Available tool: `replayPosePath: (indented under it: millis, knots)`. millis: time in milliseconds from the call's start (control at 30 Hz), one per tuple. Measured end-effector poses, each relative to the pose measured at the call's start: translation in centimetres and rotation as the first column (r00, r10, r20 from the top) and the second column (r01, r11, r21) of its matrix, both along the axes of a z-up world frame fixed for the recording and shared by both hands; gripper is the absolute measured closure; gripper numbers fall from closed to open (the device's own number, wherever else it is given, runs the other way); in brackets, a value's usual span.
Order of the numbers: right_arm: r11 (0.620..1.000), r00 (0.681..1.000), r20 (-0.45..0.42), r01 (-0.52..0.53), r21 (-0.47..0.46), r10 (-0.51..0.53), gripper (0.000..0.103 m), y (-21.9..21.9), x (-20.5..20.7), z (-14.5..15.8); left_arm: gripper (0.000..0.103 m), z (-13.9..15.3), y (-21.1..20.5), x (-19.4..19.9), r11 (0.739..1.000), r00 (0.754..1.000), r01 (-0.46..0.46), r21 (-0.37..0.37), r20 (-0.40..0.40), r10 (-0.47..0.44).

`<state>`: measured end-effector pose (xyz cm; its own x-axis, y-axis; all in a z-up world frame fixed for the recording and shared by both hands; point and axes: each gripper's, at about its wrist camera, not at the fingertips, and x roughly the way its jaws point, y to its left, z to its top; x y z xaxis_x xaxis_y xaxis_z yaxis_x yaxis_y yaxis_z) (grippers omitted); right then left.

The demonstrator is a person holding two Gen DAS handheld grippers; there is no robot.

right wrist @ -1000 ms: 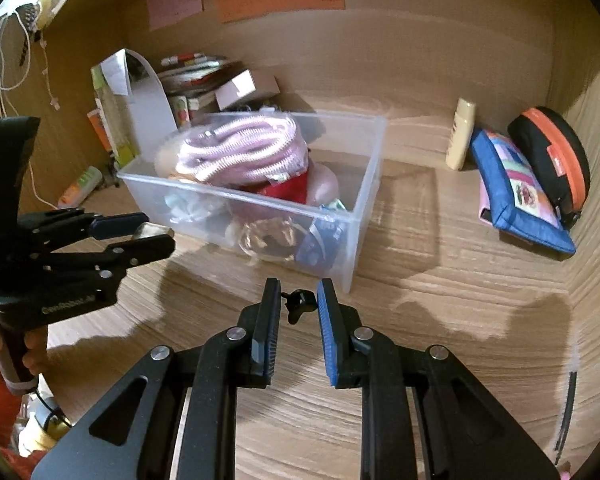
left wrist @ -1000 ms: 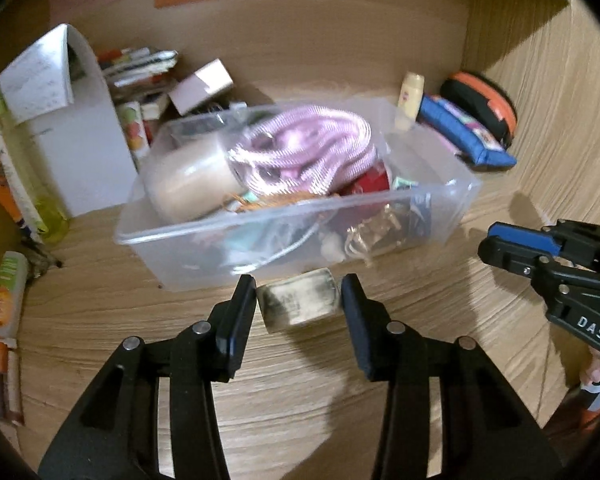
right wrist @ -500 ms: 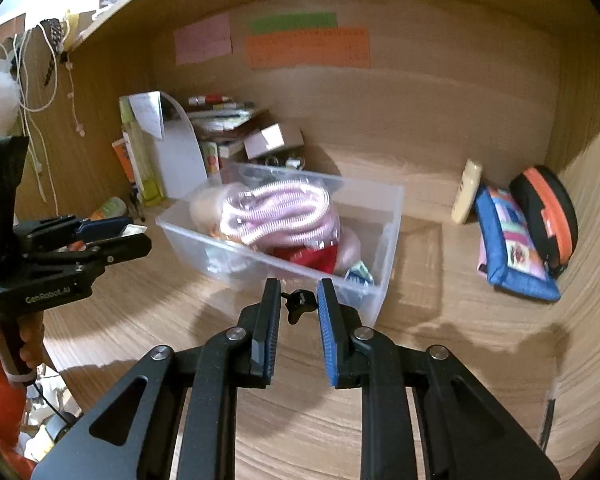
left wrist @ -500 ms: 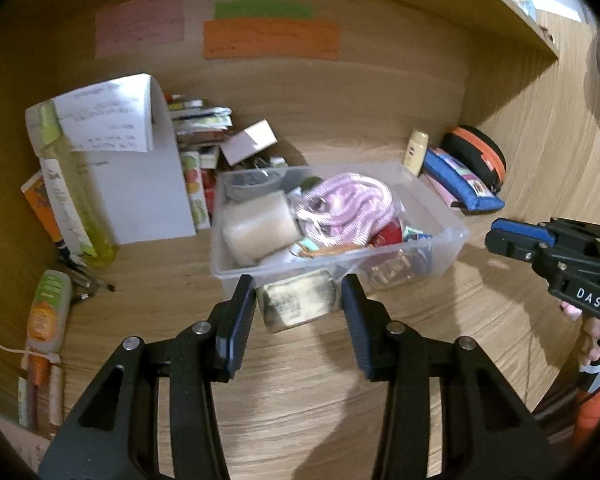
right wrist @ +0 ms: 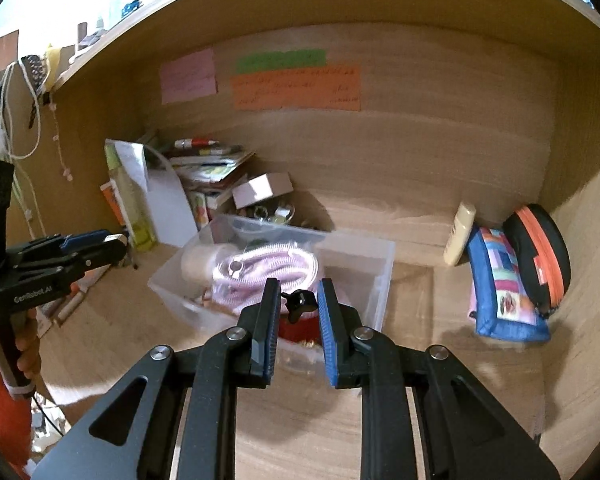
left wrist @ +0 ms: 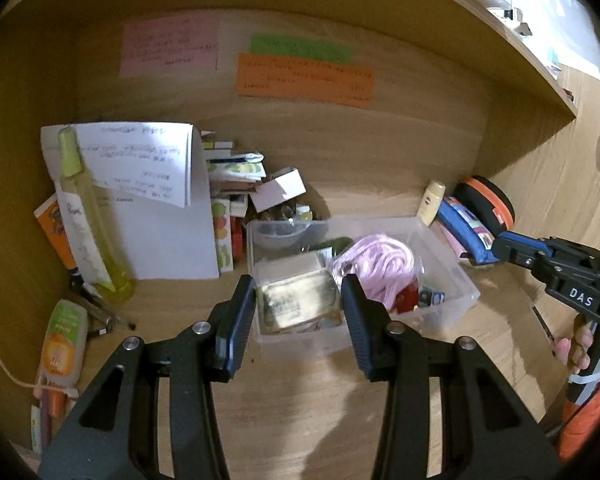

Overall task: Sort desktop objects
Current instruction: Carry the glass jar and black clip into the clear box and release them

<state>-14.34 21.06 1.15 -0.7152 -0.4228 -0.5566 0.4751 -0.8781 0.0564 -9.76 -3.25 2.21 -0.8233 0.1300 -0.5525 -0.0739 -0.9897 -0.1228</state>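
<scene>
Both grippers hold things above the clear box.
The left gripper pinches a small tin; the right gripper pinches what looks like a black clip.

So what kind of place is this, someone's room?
Probably a home study desk under a wooden shelf: sticky notes on the back panel, stacked booklets, a pencil case, and a clear bin of odds and ends.
</scene>
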Motion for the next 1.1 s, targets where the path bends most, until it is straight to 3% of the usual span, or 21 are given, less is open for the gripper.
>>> replayPosePath:
  millis: [367, 667, 800, 1100]
  knots:
    - [0.998, 0.999, 0.046, 0.017, -0.053, -0.015, 0.086, -0.7, -4.7, -1.0, 0.059, 0.3, 1.0, -5.5, 1.000, 1.000, 0.018, -0.015, 0.023, -0.018]
    - [0.996, 0.994, 0.071, 0.084, -0.011, -0.083, 0.086, -0.7, -8.3, -3.9, 0.059, -1.6, 1.3, -9.8, 1.000, 0.995, 0.021, 0.002, 0.094, -0.021]
    - [0.993, 0.990, 0.082, 0.107, 0.050, -0.111, 0.086, -0.6, -10.4, -4.9, 0.059, -2.7, 1.9, -11.1, 0.999, 0.992, 0.036, -0.006, 0.120, -0.035]
    - [0.996, 0.987, 0.132, 0.082, 0.042, -0.087, 0.086, -0.8, -12.1, -7.0, 0.059, -5.0, 2.2, -13.5, 0.998, 0.985, 0.053, 0.016, 0.166, -0.055]
